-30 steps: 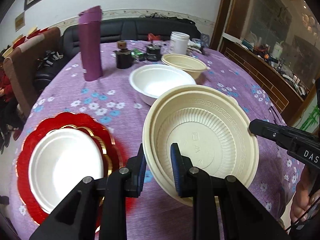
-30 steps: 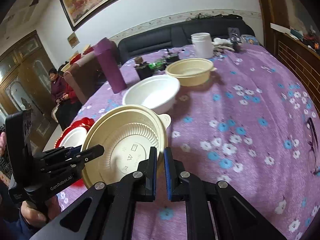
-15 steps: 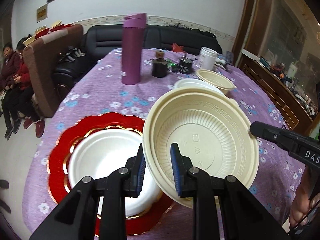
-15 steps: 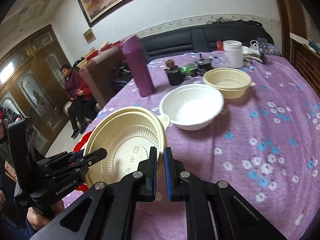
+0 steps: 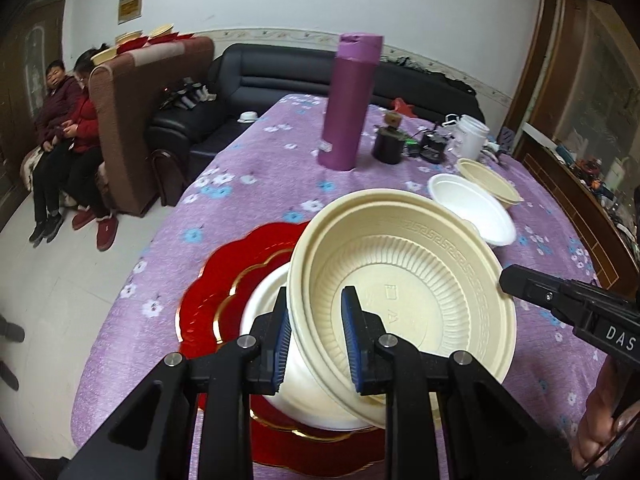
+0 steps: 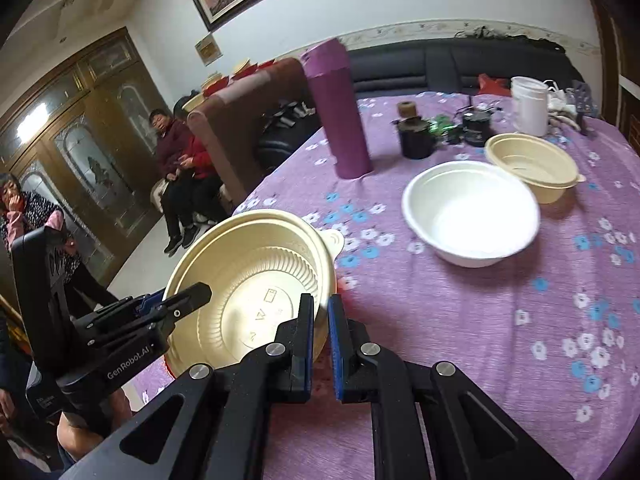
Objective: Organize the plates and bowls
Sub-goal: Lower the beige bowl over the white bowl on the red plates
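A cream ribbed bowl [image 5: 404, 300] hangs tilted above the table, held from two sides. My left gripper [image 5: 316, 332] is shut on its near rim, one pad inside and one outside. The right gripper [image 6: 320, 320] is shut on the opposite rim and shows at the bowl's right edge in the left wrist view [image 5: 510, 282]. Beneath the bowl a white plate [image 5: 264, 304] lies on a red scalloped plate [image 5: 216, 300], both partly hidden. In the right wrist view the bowl [image 6: 248, 280] fills the lower left, with the left gripper [image 6: 200, 294] on its far rim.
A white bowl [image 6: 472, 216] and a smaller cream bowl [image 6: 532, 164] sit further back on the purple flowered cloth. Behind them stand a tall purple flask [image 6: 340, 112], dark jars and a white tub. The table edge [image 5: 132, 280] drops off at the left, where people sit.
Both grippers carried the cream bowl sideways to the left, from over bare cloth to above the white plate on the red plate. The white and small cream bowls now lie further off.
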Action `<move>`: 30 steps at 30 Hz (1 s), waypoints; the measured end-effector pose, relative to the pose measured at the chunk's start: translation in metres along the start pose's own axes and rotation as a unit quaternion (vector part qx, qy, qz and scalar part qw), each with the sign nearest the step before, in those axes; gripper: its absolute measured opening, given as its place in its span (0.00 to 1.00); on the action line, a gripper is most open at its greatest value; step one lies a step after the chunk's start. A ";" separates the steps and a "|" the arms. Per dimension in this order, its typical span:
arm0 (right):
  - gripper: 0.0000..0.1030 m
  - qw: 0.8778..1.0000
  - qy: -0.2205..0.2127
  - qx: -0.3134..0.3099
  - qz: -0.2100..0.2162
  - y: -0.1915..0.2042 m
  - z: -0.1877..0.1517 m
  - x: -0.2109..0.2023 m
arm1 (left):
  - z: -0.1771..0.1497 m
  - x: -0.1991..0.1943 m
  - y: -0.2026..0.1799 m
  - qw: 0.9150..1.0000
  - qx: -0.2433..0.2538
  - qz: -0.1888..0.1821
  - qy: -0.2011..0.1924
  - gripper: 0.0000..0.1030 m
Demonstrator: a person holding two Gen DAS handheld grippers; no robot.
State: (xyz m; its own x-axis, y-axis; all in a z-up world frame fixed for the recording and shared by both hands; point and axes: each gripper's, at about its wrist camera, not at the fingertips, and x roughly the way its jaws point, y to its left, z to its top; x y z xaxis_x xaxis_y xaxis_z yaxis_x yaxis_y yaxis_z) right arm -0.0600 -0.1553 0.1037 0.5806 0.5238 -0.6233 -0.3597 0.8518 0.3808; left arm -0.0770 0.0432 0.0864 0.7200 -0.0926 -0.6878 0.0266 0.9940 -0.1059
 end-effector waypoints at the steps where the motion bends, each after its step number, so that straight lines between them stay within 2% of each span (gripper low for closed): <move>1: 0.09 1.000 0.002 -0.002 0.001 0.002 -0.001 0.003 | 0.000 0.002 0.002 1.000 -0.002 0.000 0.002 0.22; 13: 0.09 1.000 0.025 -0.008 -0.001 0.010 -0.005 0.029 | -0.002 0.008 0.018 1.000 -0.020 0.007 0.003 0.22; 30: 0.09 1.000 0.025 -0.015 -0.002 0.017 -0.005 0.034 | -0.002 0.012 0.025 0.999 -0.030 0.009 0.005 0.22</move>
State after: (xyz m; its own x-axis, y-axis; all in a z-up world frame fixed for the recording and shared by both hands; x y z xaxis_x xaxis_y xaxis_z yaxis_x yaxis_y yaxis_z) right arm -0.0503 -0.1227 0.0852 0.5446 0.5187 -0.6590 -0.3795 0.8532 0.3579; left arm -0.0690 0.0666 0.0740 0.7123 -0.0762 -0.6977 -0.0277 0.9903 -0.1364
